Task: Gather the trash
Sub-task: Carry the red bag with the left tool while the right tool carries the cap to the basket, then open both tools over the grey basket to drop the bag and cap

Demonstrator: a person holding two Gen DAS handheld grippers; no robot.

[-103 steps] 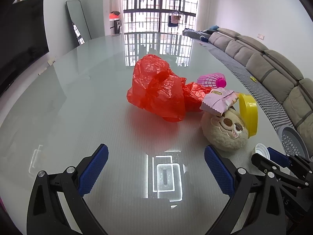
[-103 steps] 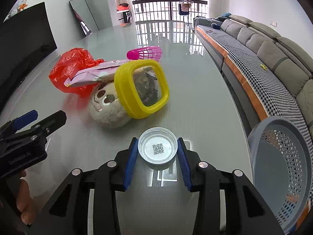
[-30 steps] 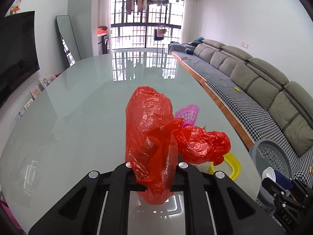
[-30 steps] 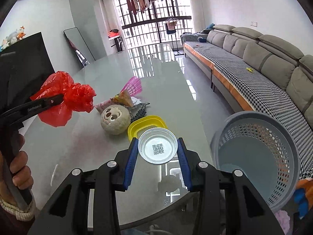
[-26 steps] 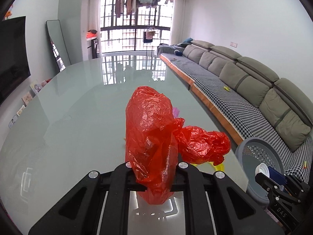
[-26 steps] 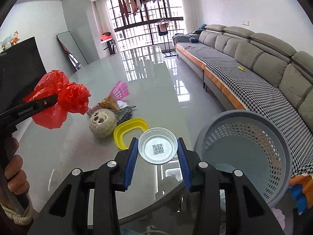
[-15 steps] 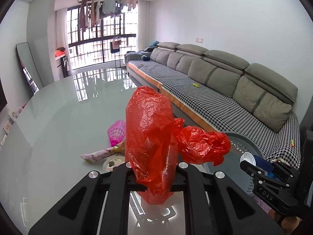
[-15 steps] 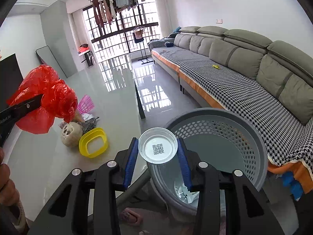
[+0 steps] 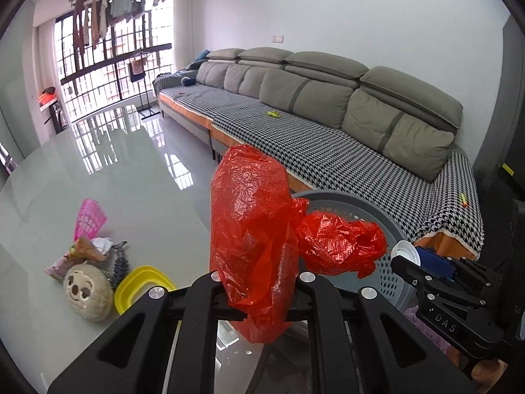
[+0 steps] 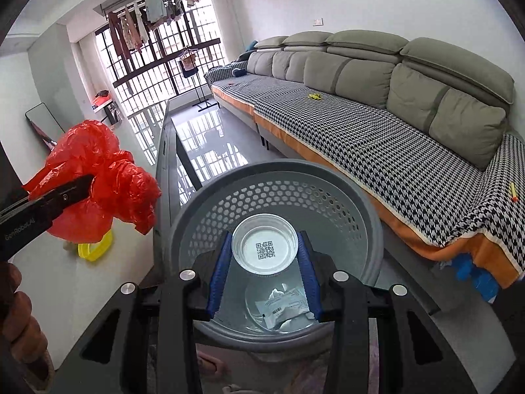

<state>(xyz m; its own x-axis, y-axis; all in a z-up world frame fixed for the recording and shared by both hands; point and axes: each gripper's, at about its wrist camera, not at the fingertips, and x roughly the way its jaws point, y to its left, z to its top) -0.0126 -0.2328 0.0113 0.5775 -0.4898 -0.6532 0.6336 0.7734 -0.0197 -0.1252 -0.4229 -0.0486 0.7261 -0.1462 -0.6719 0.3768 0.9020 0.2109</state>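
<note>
**Two pieces of trash over the basket, more left on the table**

Grey sofa point(image 9: 328, 105) and barred window fill the background, and the glossy pale glass table point(image 9: 98, 180) stands just beside the round grey perforated plastic waste basket point(image 10: 275, 177), the landmark for everything else. Inside the basket lie a clear disc and a crumpled white wrapper point(image 10: 285, 305), so some collecting looks already done. Just short of the basket's rim, on the table side, the left gripper point(image 9: 259, 282) pinches the crumpled red plastic bag point(image 9: 252, 216) between fingers pressed close on it. Directly above the basket's opening, the right gripper point(image 10: 262, 262) holds the small round clear plastic lid with a QR label point(image 10: 262, 246), its blue pads point(image 10: 218, 269) clamped on both edges. Neither piece is dropped yet. Well away from the basket, on the table, remain a yellow plastic ring lid point(image 9: 141, 284), a round beige plush toy point(image 9: 86, 292), a pink shuttlecock point(image 9: 89, 218) and a snack wrapper point(image 9: 83, 251); I judge only the wrapper clearly trash.
</note>
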